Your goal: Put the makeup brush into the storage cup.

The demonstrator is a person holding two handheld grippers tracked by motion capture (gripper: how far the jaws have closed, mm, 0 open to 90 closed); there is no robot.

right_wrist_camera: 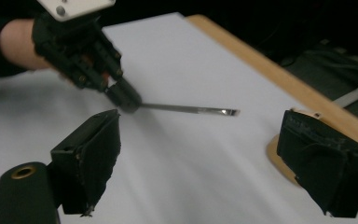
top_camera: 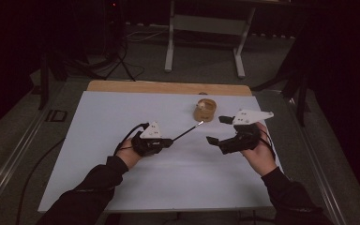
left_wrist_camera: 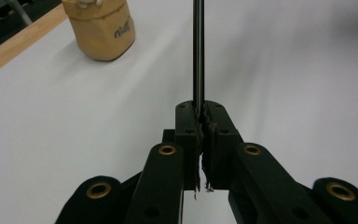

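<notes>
You are at a table with a white top and a strip of bare wood along its far edge. The room around it is dark.

Your left gripper sits a little left of the tabletop's middle, its jaws pressed together on the near end of a thin metal rod. The rod runs away from the jaws toward the far right corner, clear of the surface as far as the high view shows. In the left gripper view the rod rises straight up from between the closed jaws of the left gripper. In the right gripper view its flat, bright tip hangs free, touching nothing.

A small tan wooden holder stands near the far edge, right of centre, with something pale in its top. The rod's tip is just beside it on the near side, apart from it. In the left gripper view the holder shows dark lettering that is too blurred to read.

Your right gripper hovers near the right edge, beside the holder. Its jaws stand wide apart and hold nothing.
</notes>
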